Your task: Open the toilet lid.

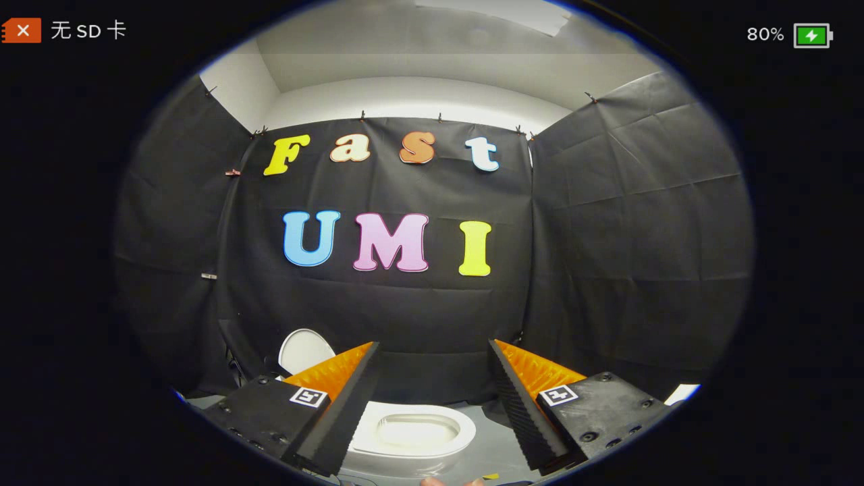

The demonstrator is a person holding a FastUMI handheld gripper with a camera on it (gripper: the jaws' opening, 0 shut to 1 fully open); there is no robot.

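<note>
Gripper (pixel 432 398): 2 fingers spread wide apart, nothing between the pads, no contact with any object. Each finger carries 1 square printed marker on its top face.

Low down between the 2 fingers, below and slightly ahead of the tips: the toilet (pixel 412 432), white, seen from above. The bowl opening is exposed, with the seat ring lying down around it. The near rim sits closer to the left finger than to the right one; part of the rim's left side is hidden behind that finger.

Beyond the left finger, up and to the left of the bowl: a white rounded panel (pixel 305 349) stands upright against the dark cloth. It looks like the toilet lid in the raised position, but the join to the bowl is hidden behind the finger, so I cannot tell for certain.

Grey floor (pixel 487 439) shows around the bowl, between it and the right finger.

Farther back: black cloth wall (pixel 634 223) on 3 sides of the booth. Above the cloth, white wall (pixel 418 98) and ceiling.
</note>
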